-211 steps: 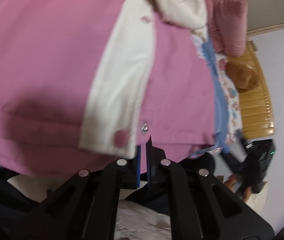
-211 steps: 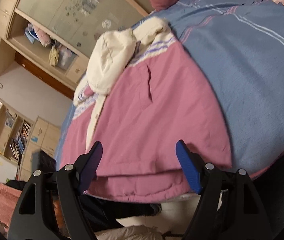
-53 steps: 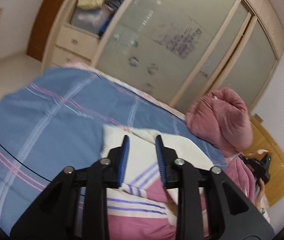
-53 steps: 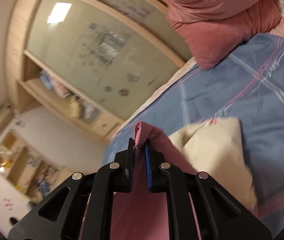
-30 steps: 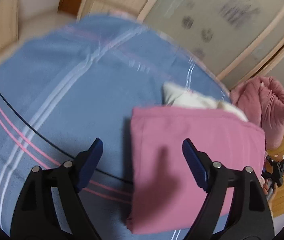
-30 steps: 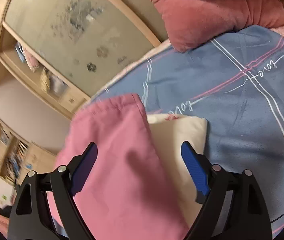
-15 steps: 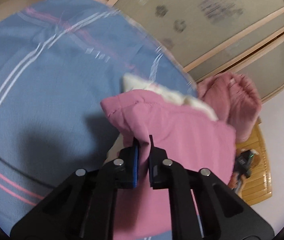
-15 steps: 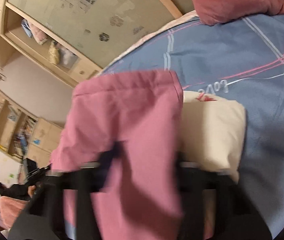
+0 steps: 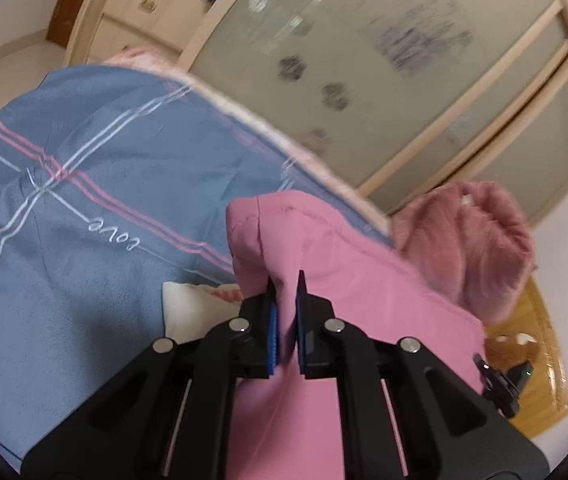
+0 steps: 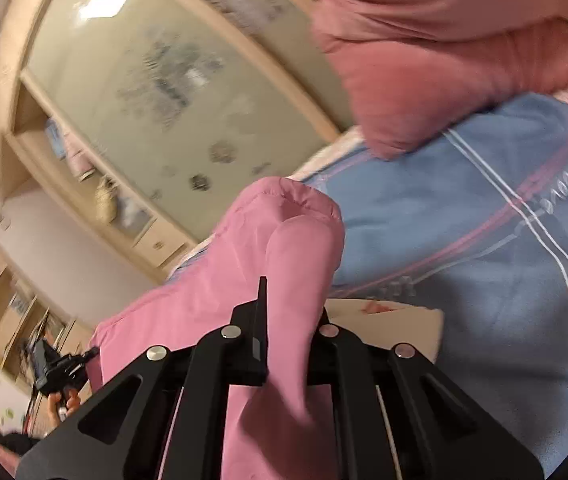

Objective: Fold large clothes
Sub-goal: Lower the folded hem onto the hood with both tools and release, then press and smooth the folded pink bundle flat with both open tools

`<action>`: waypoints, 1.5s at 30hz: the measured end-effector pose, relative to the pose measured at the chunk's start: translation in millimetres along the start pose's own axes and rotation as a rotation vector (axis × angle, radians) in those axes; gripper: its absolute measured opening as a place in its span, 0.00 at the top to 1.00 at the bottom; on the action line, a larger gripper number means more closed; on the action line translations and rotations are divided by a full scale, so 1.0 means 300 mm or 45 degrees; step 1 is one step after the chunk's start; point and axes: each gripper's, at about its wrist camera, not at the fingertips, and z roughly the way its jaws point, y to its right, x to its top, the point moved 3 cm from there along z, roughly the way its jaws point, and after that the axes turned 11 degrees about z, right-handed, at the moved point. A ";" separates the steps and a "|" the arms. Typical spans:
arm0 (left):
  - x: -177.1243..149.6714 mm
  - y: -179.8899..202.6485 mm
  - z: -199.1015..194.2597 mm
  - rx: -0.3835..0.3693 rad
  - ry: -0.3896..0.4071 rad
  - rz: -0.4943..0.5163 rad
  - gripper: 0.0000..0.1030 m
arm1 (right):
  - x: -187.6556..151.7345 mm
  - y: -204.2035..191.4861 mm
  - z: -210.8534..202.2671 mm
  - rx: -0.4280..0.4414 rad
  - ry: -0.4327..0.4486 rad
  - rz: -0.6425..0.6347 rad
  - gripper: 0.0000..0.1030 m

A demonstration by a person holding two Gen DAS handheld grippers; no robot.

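A pink padded jacket with a cream hood lies folded on the blue striped bedspread. My left gripper is shut on the jacket's near-left top corner, which bunches up above the fingers. In the right wrist view my right gripper is shut on the jacket's other top corner; the pink cloth drapes over its right finger and hides it. The cream hood shows just past the gripper.
A dark pink pillow sits at the bed's head, also in the right wrist view. A frosted-glass wardrobe stands behind the bed. A wooden headboard is at the right. Shelves line the far wall.
Both grippers were open over the folded jacket a second ago. Since then each has shut on a top corner, and the pink cloth is now pulled up and bunched.
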 end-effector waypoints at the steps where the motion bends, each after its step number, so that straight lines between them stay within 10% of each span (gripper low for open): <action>1: -0.013 -0.006 0.035 0.036 -0.031 0.004 0.93 | -0.009 0.032 0.029 -0.060 -0.008 -0.001 0.92; 8: -0.158 -0.126 0.200 0.072 -0.127 -0.083 0.88 | -0.132 0.201 0.209 -0.270 -0.142 0.032 0.82; 12: -0.111 -0.089 0.062 0.124 0.039 0.004 0.82 | -0.112 0.186 0.140 -0.342 -0.077 0.022 0.29; 17: -0.068 0.115 -0.139 0.242 0.279 0.252 0.77 | -0.120 0.001 -0.048 -0.313 0.284 -0.207 0.33; 23: -0.162 0.435 0.019 0.095 0.102 0.483 0.77 | -0.349 -0.356 0.204 -0.260 -0.059 -0.618 0.50; 28: -0.275 0.469 0.289 0.193 -0.172 0.543 0.77 | -0.474 -0.439 0.396 -0.458 -0.133 -0.846 0.49; 45: -0.244 0.156 0.333 0.287 -0.159 0.357 0.92 | -0.210 -0.016 0.459 -0.810 -0.094 -0.394 0.31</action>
